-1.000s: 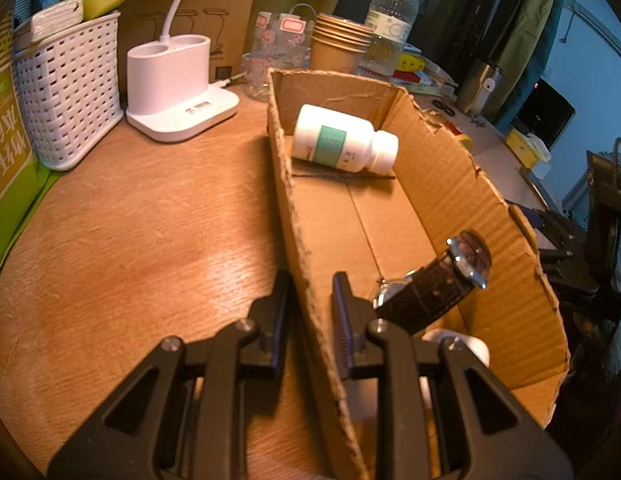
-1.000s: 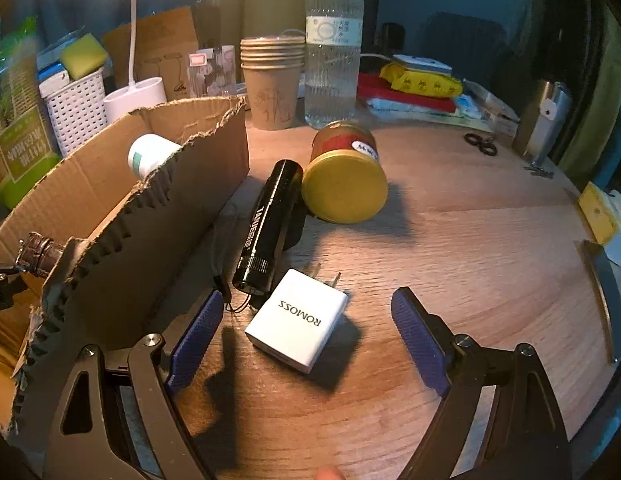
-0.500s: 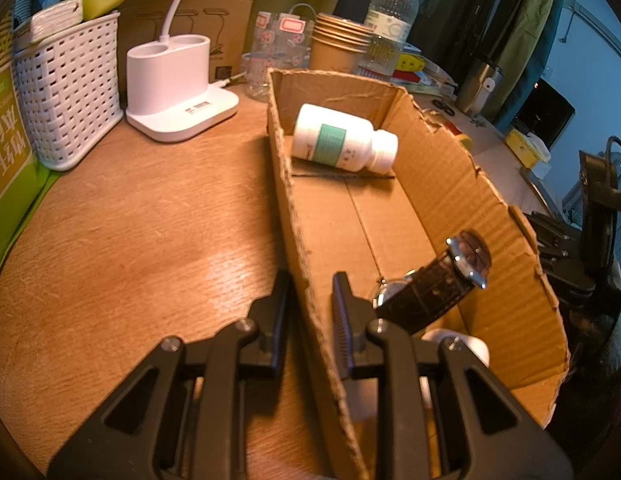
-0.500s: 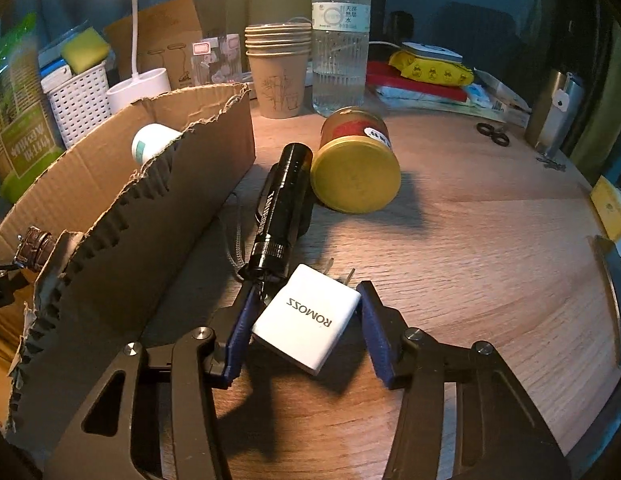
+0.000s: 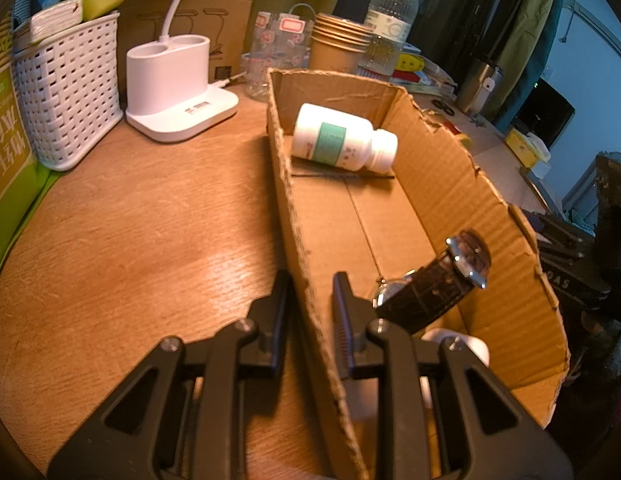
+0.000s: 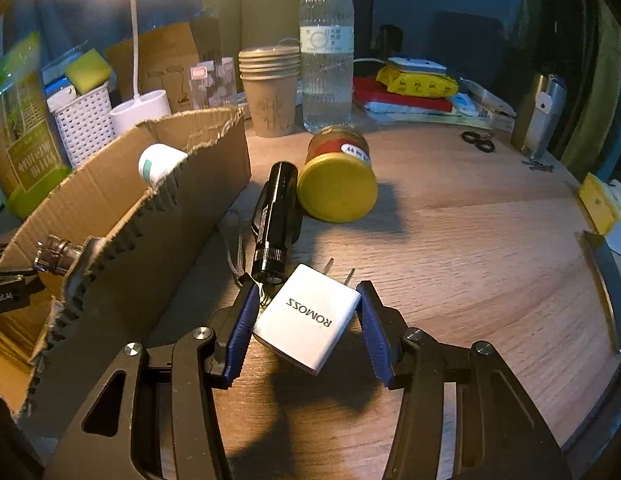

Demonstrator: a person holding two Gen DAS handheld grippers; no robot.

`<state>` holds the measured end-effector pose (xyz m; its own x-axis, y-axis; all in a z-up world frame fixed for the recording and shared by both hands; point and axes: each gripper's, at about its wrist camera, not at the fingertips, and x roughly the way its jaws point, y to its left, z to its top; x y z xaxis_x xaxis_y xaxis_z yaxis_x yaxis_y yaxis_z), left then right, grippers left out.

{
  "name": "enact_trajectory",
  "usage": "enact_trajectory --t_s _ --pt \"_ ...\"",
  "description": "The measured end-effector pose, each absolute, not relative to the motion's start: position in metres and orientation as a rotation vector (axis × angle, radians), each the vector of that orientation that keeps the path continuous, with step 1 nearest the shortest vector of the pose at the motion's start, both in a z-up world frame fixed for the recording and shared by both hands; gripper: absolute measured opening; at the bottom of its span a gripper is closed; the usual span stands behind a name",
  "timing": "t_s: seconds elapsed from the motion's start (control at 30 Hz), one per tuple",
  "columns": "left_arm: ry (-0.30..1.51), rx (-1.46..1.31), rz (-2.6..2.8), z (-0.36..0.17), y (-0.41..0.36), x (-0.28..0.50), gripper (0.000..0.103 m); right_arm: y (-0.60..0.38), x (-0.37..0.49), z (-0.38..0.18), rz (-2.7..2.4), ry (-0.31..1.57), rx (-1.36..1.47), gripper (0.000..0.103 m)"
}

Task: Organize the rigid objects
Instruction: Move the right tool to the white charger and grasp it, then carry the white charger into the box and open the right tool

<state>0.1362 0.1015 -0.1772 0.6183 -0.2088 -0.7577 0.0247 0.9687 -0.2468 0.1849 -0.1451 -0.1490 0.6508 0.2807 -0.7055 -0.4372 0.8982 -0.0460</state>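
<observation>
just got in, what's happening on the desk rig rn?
A person is sorting items into a cardboard box. The left hand-held gripper is clamped on the box's near wall, steadying it; a pill bottle and wristwatch already lie inside. The right hand-held gripper brackets the white charger on the table, pads at its sides; I can't tell if it is gripped. A flashlight and yellow-lidded jar lie outside the box.
</observation>
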Motion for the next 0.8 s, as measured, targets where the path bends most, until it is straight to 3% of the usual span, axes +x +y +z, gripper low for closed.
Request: enact_trajectory --t_s 0.8 --pt "0.896 -0.220 -0.136 -0.177 0.101 0.136 0.023 -0.126 0.137 -0.089 0.481 0.569 -0.235 0.053"
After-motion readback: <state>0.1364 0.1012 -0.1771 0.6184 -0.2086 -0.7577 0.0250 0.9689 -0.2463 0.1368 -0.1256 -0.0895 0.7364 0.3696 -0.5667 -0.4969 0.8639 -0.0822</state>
